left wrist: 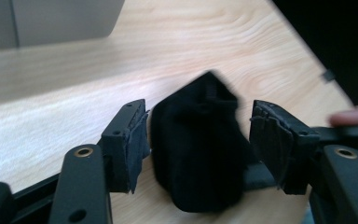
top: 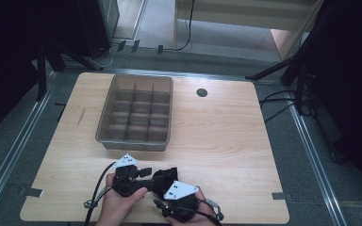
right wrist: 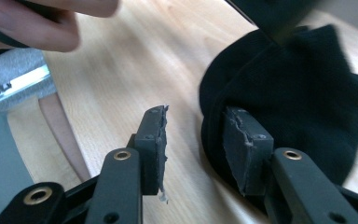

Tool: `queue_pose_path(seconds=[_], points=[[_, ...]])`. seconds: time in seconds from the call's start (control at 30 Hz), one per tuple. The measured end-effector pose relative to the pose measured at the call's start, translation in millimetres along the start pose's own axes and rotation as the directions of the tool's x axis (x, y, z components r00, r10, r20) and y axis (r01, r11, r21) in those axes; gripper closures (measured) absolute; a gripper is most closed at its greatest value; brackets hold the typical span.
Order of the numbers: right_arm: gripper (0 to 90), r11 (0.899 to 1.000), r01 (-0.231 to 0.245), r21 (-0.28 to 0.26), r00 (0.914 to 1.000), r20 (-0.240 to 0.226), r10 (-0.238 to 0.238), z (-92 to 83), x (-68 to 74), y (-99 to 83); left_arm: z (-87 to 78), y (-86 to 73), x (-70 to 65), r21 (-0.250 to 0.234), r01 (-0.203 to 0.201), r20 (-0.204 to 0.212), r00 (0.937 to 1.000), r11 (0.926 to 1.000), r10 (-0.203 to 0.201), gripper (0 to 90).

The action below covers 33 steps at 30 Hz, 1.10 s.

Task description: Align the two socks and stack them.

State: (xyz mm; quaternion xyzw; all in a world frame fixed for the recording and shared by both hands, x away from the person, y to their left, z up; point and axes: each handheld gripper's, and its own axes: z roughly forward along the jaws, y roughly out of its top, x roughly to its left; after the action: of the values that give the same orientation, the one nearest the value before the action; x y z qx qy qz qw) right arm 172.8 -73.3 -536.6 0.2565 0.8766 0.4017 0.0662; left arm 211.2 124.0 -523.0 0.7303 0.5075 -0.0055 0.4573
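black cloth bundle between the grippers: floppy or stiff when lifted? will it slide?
The black cloth bundle is probably floppy: it slumps in soft folds on the table, so free ends would droop. Likely light for its bulk. Knit fabric on smooth wood may drag rather than roll, bunching if the left gripper pushes it.

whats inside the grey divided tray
The grey divided tray on the wooden table shows bare cells in the high view; nothing visible in them. Its near wall covers the bottoms of the nearest cells. The black cloth lies outside it, between the grippers.
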Motion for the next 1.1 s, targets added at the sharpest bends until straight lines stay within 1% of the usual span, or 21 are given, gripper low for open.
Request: queue_pose_path(seconds=[0.03,0.07,0.1,0.13,0.2,0.27,0.37,0.47,0.53,0.6,0.67,0.73,0.77,0.8,0.83,0.87,0.9,0.93,0.97,1.03,1.1], points=[[59.5,1.000,0.003,0.001,1.0000,0.001,-0.003,1.5,0.6,-0.5,2.2,-1.2,1.5,0.008,-0.004,-0.013,0.9999,1.0000,0.004,39.4],[59.6,1.000,0.005,0.000,1.0000,0.002,-0.005,2.6,1.0,-1.0,4.1,-2.5,3.4,0.014,-0.013,-0.034,0.9993,0.9998,0.014,43.9],[60.0,1.000,0.006,0.002,1.0000,0.000,-0.006,2.9,1.0,-1.5,4.7,-3.1,5.0,0.020,-0.021,-0.049,0.9986,0.9996,0.022,54.3],[60.2,1.000,0.006,0.003,1.0000,0.000,-0.006,2.6,0.7,-1.8,5.6,-3.8,7.6,0.028,-0.022,-0.049,0.9985,0.9994,0.024,58.6],[60.1,1.000,-0.001,0.010,1.0000,-0.010,0.001,1.6,-0.6,-2.7,8.4,-5.9,13.5,0.046,-0.016,-0.027,0.9995,0.9988,0.017,69.7],[59.8,1.000,-0.009,0.012,0.9998,-0.015,0.009,1.3,-2.2,-4.0,12.0,-9.0,17.5,0.056,-0.016,-0.016,0.9997,0.9983,0.017,75.7],[58.1,1.000,-0.011,0.017,0.9993,-0.036,0.011,-0.8,-4.6,-4.9,11.5,-9.5,18.9,0.055,-0.019,-0.002,0.9998,0.9983,0.019,80.4],[55.4,0.999,-0.038,0.013,0.9957,-0.084,0.039,-8.9,-9.9,-4.6,11.2,-11.1,19.6,0.049,-0.028,-0.003,0.9996,0.9984,0.028,82.6],[55.4,0.996,-0.088,-0.022,0.9911,-0.102,0.086,-18.5,-18.4,-4.2,11.2,-13.0,21.5,0.044,-0.025,-0.004,0.9997,0.9987,0.025,83.6],[56.1,0.987,-0.148,-0.056,0.9871,-0.071,0.144,-26.0,-27.5,-3.2,11.0,-15.2,22.9,0.041,-0.024,-0.003,0.9997,0.9989,0.024,84.1],[55.2,0.977,-0.194,-0.091,0.9807,-0.041,0.191,-28.7,-34.2,-1.8,10.8,-16.5,23.3,0.036,-0.027,-0.006,0.9996,0.9990,0.027,84.3],[51.4,0.963,-0.246,-0.113,0.9687,0.008,0.248,-26.5,-39.3,-0.3,10.6,-17.4,23.3,0.034,-0.032,-0.011,0.9994,0.9989,0.033,84.7],[47.5,0.955,-0.269,-0.125,0.9600,0.043,0.277,-24.4,-42.3,-0.2,10.4,-17.9,23.8,0.033,-0.032,-0.012,0.9994,0.9989,0.032,84.8],[46.4,0.942,-0.307,-0.137,0.9443,0.078,0.320,-22.2,-46.3,-0.8,10.4,-18.3,24.0,0.031,-0.030,-0.010,0.9995,0.9991,0.031,84.8],[45.2,0.930,-0.340,-0.140,0.9318,0.084,0.353,-21.3,-48.7,-1.4,10.4,-18.7,24.5,0.028,-0.031,-0.007,0.9995,0.9991,0.031,84.8],[43.6,0.916,-0.375,-0.143,0.9188,0.074,0.388,-19.7,-51.9,-2.1,10.4,-19.2,24.5,0.024,-0.029,-0.007,0.9995,0.9993,0.029,84.9],[42.5,0.907,-0.397,-0.139,0.9103,0.066,0.409,-17.6,-53.8,-2.3,10.6,-19.6,24.4,0.021,-0.029,-0.008,0.9995,0.9993,0.029,84.9],[42.3,0.905,-0.406,-0.129,0.9071,0.065,0.416,-15.0,-54.2,-2.1,10.8,-20.0,24.3,0.018,-0.031,-0.009,0.9995,0.9994,0.031,84.9],[42.4,0.906,-0.406,-0.117,0.9078,0.061,0.415,-12.2,-53.4,-1.7,10.9,-20.4,24.3,0.014,-0.036,-0.011,0.9993,0.9992,0.036,84.9],[42.4,0.914,-0.395,-0.093,0.9148,0.053,0.401,-5.3,-49.4,-0.5,11.3,-21.3,24.8,0.006,-0.027,-0.007,0.9996,0.9996,0.027,85.0],[43.8,0.918,-0.390,-0.075,0.9178,0.046,0.394,0.1,-46.2,0.4,11.7,-21.8,25.0,-0.003,-0.023,-0.008,0.9997,0.9997,0.023,85.4]])
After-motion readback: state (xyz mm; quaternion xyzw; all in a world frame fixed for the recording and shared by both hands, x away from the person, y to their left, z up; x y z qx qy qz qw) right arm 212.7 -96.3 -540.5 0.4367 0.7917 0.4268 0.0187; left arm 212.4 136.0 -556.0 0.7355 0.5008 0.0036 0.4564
